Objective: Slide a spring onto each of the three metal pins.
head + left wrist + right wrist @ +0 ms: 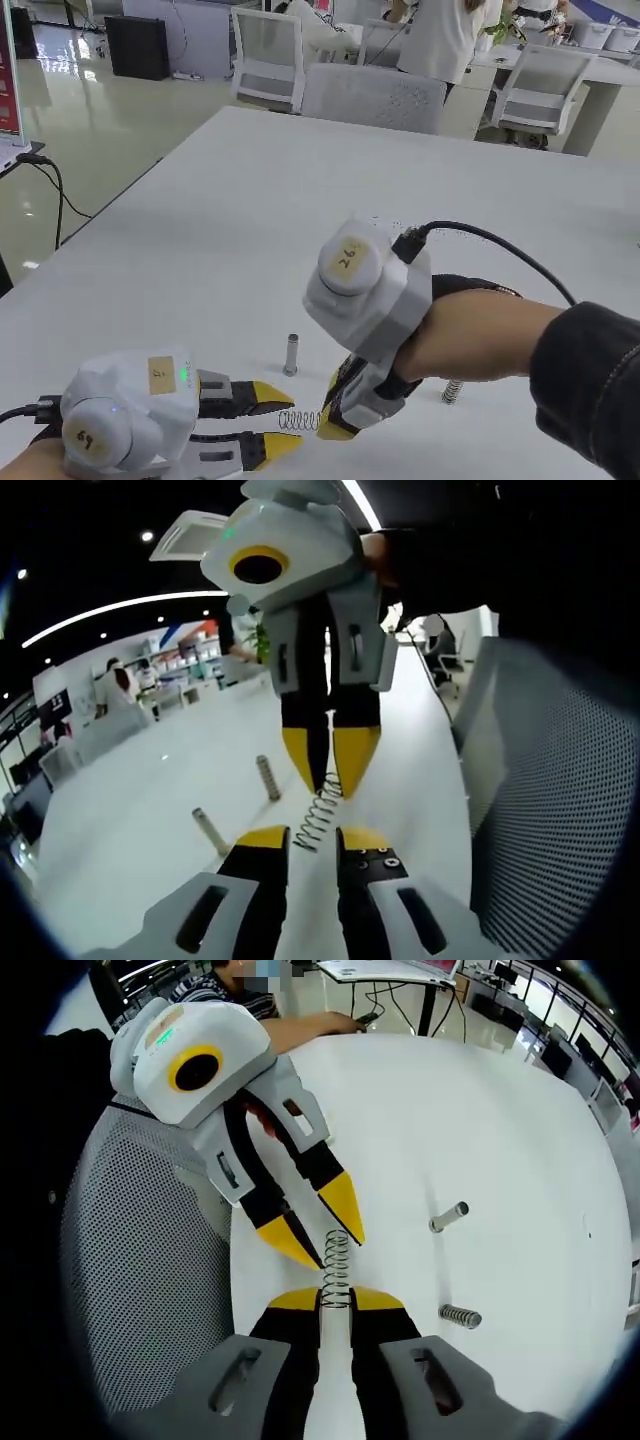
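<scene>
A spring (297, 420) is pinched at one end by the right gripper's (335, 1300) jaws and flanked at the other by the left gripper's (312, 838) spread jaws, a bare pin (291, 354) standing at its twelve o'clock.

A white table (300, 200) is stretching away, with a mesh chair (372, 98) standing at its far edge and another chair (268, 55) standing behind. A person (445, 35) is standing beyond. A black cabinet (137, 47) is sitting on the glossy floor (90, 110) — a cable (57, 190) is trailing left of the table.
</scene>
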